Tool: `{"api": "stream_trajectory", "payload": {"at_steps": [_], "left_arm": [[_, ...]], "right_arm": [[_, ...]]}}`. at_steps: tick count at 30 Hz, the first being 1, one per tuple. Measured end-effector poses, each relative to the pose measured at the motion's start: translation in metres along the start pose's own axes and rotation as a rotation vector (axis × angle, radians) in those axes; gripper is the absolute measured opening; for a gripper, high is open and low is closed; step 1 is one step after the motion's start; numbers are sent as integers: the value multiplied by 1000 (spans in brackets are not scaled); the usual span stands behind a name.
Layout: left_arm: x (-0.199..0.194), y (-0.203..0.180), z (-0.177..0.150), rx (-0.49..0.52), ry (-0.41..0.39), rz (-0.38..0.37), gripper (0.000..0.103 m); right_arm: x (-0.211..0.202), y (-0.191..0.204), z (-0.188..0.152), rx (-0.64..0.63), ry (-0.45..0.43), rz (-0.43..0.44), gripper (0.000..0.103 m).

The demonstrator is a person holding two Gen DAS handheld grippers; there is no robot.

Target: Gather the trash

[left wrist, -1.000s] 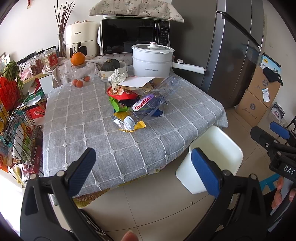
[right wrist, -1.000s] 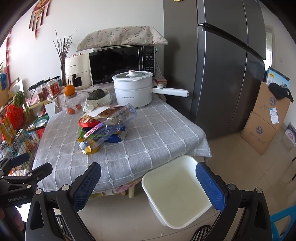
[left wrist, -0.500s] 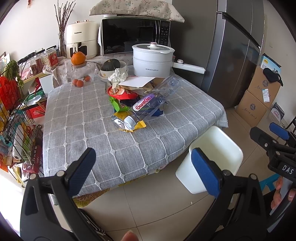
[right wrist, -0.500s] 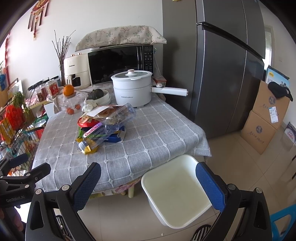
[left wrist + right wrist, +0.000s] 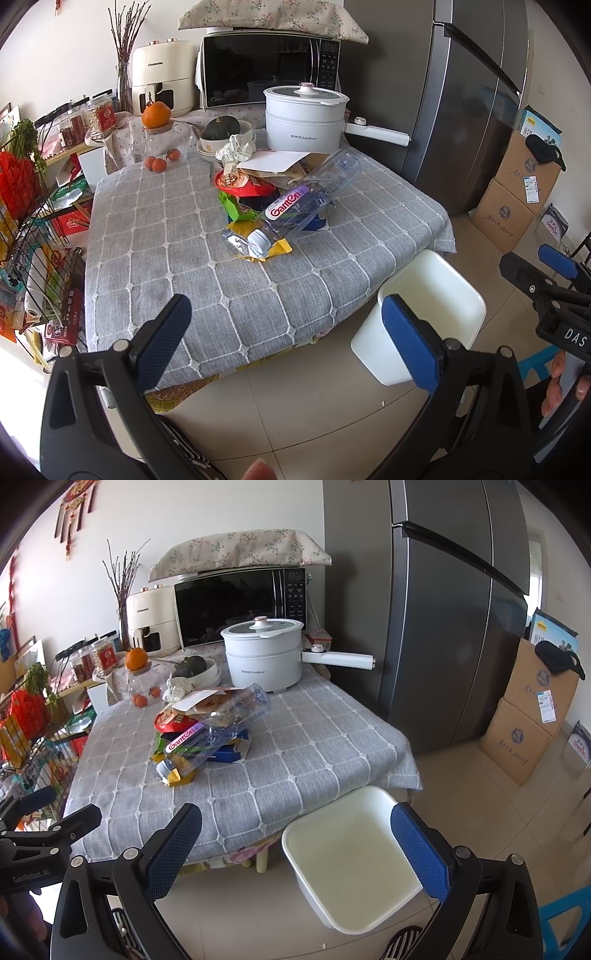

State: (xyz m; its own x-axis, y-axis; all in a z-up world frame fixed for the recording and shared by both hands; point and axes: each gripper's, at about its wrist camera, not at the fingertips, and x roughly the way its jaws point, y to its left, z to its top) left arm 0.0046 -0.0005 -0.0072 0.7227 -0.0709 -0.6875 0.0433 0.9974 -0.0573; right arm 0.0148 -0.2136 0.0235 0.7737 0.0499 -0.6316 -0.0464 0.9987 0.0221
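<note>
Nothing of note has shifted since the earlier frames: both views show the same layout, with only a slight drift of the cameras. No trash has been collected yet.

Trash pile (image 5: 273,206): lies in a heap near the middle of the table (image 5: 177,236). Topmost is a clear bottle (image 5: 299,201), on its side, cap toward the camera. Under and around it are a yellow wrapper (image 5: 275,251), a green packet (image 5: 232,206), a red bowl lid (image 5: 240,182), a blue carton (image 5: 229,753), paper and crumpled tissue.

Bin (image 5: 347,853): white, on the floor just beside the table's near corner. It appears empty.

Left gripper (image 5: 284,332): fingers spread wide, holding nothing, short of the table edge.

Right gripper (image 5: 295,845): likewise spread wide and empty, above the bin.

Assessment: the task is at its start. Every piece of the pile remains to be carried to the bin. The pot (image 5: 304,118), fruit and jars behind the pile look like keepers.
</note>
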Motion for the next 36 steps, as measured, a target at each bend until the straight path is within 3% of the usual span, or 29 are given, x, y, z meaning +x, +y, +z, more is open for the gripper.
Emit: {"api": "stream_trajectory", "payload": {"at_steps": [13,23,27,32,36], "left_arm": [[3,1,-2,3,13,6,102],[1,8,7,-6,24,-86,102],[4,15,16,-1,22,-61,102],[36,22,37,50,92,-88,102],[84,9,64,189,178,-108,102]], "right_arm": [[0,-2,0,1,1,-4,103],[2,-1,0,-25,6,-46,103],[5,-4,12,-32,21,-61,103],[16,-17,44,6,69,1,103],[40,-27,61,11,118,15,103]]}}
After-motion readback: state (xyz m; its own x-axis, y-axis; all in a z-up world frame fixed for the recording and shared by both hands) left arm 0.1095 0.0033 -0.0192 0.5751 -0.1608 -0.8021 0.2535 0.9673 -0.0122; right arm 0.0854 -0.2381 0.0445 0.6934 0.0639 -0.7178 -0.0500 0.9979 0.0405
